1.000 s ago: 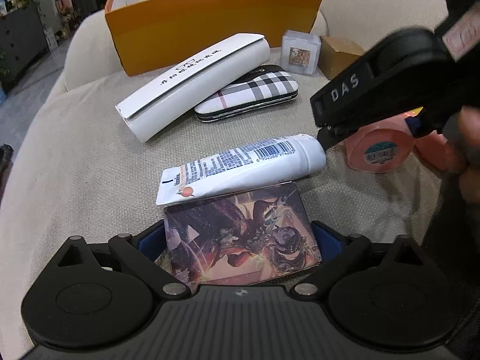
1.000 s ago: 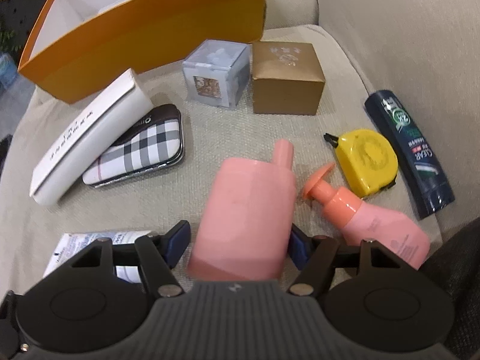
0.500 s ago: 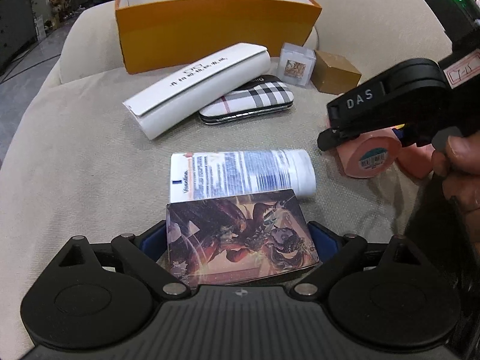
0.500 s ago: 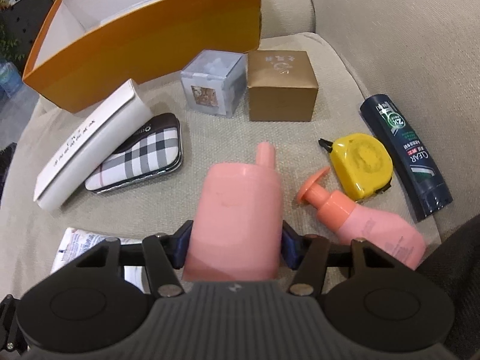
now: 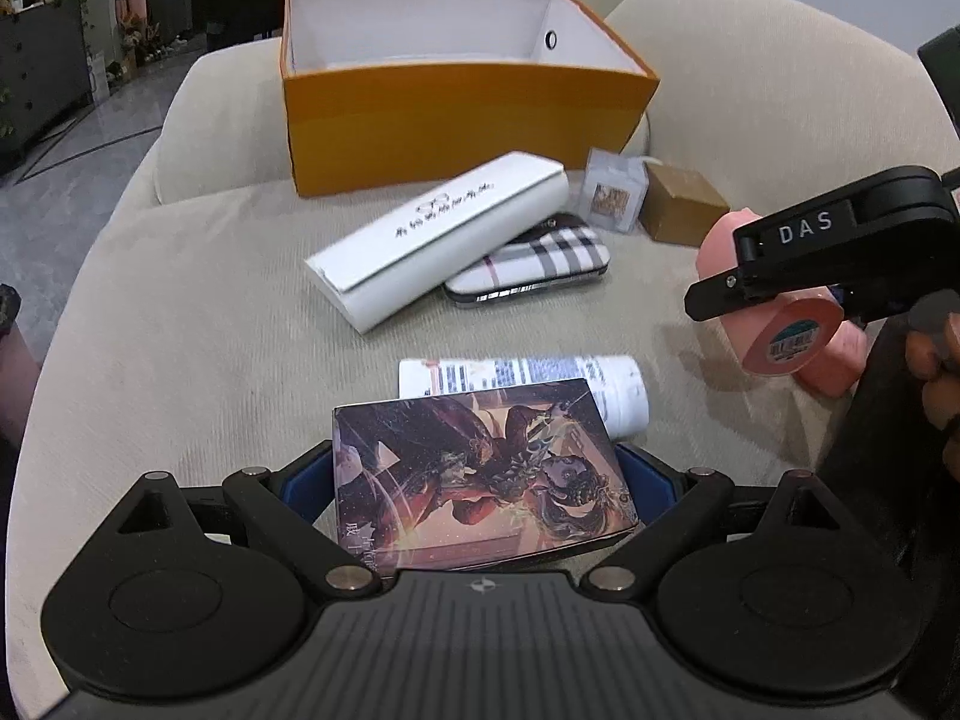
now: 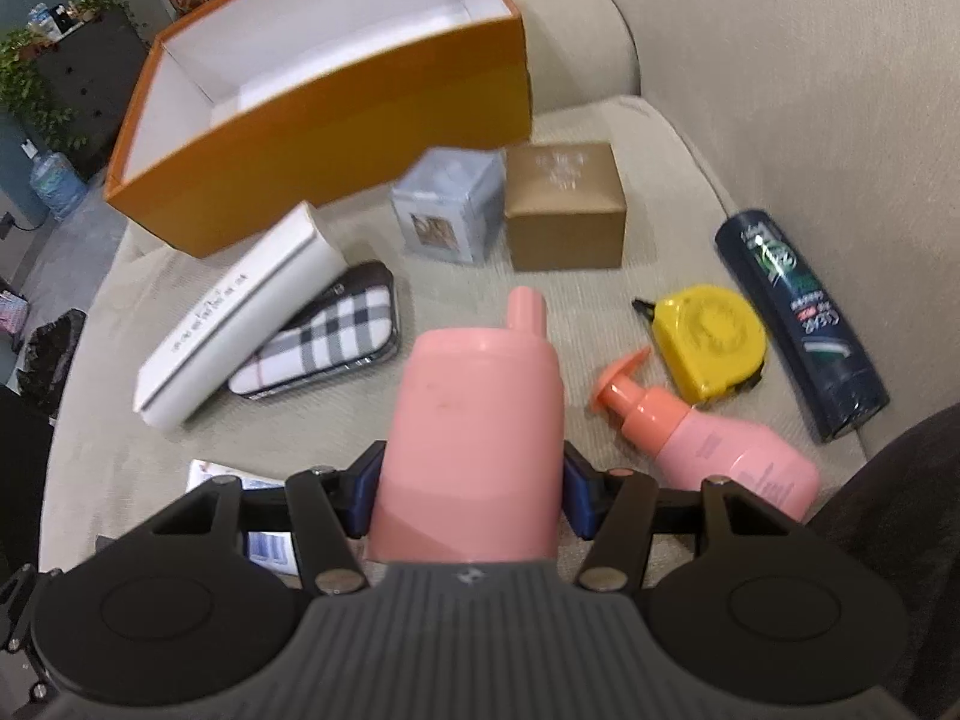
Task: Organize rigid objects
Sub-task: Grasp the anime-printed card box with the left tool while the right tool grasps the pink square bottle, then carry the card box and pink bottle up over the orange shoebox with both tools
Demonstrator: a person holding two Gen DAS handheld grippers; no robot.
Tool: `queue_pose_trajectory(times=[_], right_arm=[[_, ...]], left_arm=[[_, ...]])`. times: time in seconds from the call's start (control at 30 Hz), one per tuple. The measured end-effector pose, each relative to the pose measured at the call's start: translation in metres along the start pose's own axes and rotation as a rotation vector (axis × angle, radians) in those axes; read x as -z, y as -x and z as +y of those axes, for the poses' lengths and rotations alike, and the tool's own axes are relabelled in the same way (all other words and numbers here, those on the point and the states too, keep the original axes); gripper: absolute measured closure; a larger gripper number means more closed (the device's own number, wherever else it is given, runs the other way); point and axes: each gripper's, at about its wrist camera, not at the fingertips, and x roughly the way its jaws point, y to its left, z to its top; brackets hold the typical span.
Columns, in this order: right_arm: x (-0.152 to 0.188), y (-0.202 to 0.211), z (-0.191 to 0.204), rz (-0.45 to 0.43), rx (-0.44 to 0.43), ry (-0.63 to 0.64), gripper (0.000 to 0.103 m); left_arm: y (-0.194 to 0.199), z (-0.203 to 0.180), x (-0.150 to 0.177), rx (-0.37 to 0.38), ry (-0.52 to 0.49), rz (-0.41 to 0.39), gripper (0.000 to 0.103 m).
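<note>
My left gripper [image 5: 480, 480] is shut on a box with dark fantasy artwork [image 5: 480, 474] and holds it above the couch cushion. My right gripper [image 6: 471, 489] is shut on a pink bottle with a spout [image 6: 474, 438], lifted off the cushion; it also shows in the left wrist view [image 5: 780, 324] at the right. An open orange box with a white inside [image 5: 456, 114] stands at the back of the cushion, also in the right wrist view [image 6: 336, 120].
On the cushion lie a white long case [image 5: 438, 240], a plaid case [image 5: 534, 264], a lotion tube [image 5: 528, 378], a clear cube [image 6: 450, 210], a gold box [image 6: 564, 204], a yellow tape measure [image 6: 711, 336], a pink pump bottle [image 6: 714, 444] and a dark shampoo bottle [image 6: 798, 318].
Both grippers have risen and drawn back with their loads. The pink bottle has come up off the cushion. The orange box's inside now shows more.
</note>
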Motion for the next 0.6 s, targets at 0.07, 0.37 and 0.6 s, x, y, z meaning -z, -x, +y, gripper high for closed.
queue_pose_trajectory(times=[0.07,0.37,0.6], right_arm=[[-0.002,0.006,0.0,-0.012,-0.005,0.001,0.045],[-0.014,0.02,-0.003,-0.054,-0.014,0.007,0.045],[-0.03,0.023,0.002,-0.082,-0.039,0.013,0.045]], left_arm=[[0.002,0.0,-0.004,0.004,-0.004,-0.012,0.0],[0.007,0.004,-0.041,0.004,-0.075,-0.069,0.0],[0.006,0.008,-0.085,0.009,-0.144,-0.14,0.0]])
